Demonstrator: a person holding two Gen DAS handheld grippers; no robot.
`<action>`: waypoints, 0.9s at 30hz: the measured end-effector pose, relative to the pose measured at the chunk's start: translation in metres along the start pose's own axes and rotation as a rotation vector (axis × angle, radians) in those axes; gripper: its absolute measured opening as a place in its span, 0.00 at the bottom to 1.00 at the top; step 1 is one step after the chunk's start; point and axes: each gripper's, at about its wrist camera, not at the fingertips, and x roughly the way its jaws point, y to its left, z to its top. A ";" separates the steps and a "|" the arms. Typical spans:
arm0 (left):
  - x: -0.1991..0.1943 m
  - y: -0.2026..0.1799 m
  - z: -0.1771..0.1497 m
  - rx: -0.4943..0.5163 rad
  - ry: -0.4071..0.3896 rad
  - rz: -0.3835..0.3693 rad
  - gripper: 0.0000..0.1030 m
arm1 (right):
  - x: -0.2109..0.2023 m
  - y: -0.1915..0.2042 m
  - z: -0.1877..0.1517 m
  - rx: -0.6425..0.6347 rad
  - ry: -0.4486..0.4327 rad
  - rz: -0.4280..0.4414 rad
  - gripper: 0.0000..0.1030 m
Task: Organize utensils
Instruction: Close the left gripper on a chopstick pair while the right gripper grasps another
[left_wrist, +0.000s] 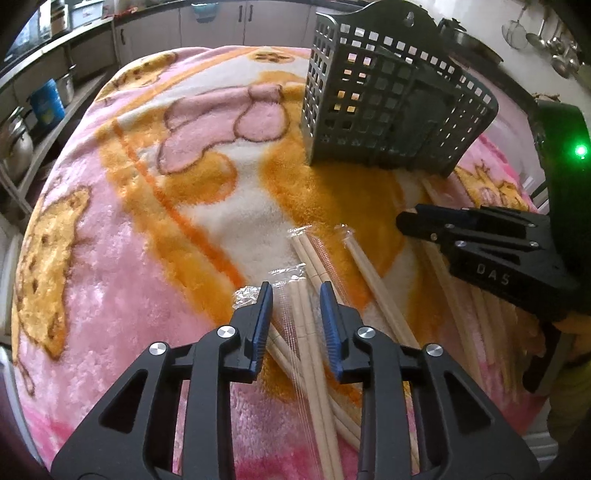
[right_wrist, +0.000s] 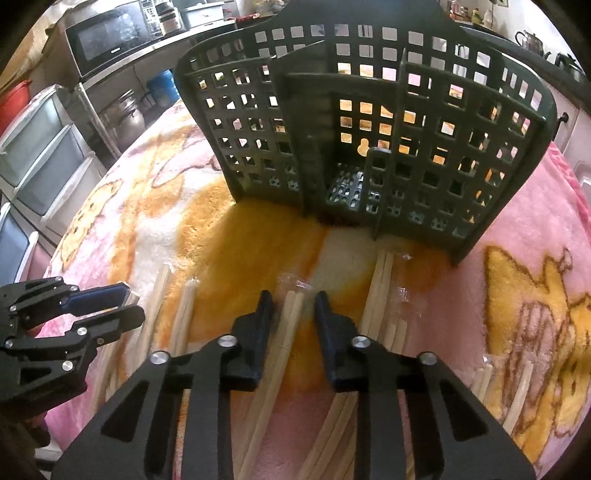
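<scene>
Two grippers straddle wrapped chopstick pairs, jaws narrowed, contact unclear: left gripper (left_wrist: 296, 291), right gripper (right_wrist: 293, 300). Slick wrappers could slip loose before the basket (right_wrist: 369, 147) ahead.

One dark perforated utensil basket (right_wrist: 369, 122) stands on the one pink and orange blanket (left_wrist: 122, 206), and its front shows three compartments. Wrapped pairs of wooden chopsticks (left_wrist: 314, 266) lie before it toward the near edge of the blanket: the left wrist view shows about five pairs clearly, with more half hidden at the right, and the right wrist view shows about seven bundles (right_wrist: 380, 291), so an exact total cannot be told. Two hand-held grippers are in view, the left hand-held gripper (left_wrist: 296, 291) and the right hand-held gripper (right_wrist: 291, 301), each with two fingers.
</scene>
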 end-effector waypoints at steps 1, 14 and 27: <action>0.001 0.000 0.002 0.000 0.005 0.003 0.22 | -0.001 0.000 -0.001 -0.005 -0.004 0.005 0.15; -0.002 0.000 0.014 -0.013 0.018 -0.047 0.01 | -0.027 -0.005 0.003 0.028 -0.065 0.123 0.11; -0.081 -0.009 0.041 0.023 -0.243 -0.052 0.01 | -0.096 -0.001 0.010 0.005 -0.219 0.193 0.10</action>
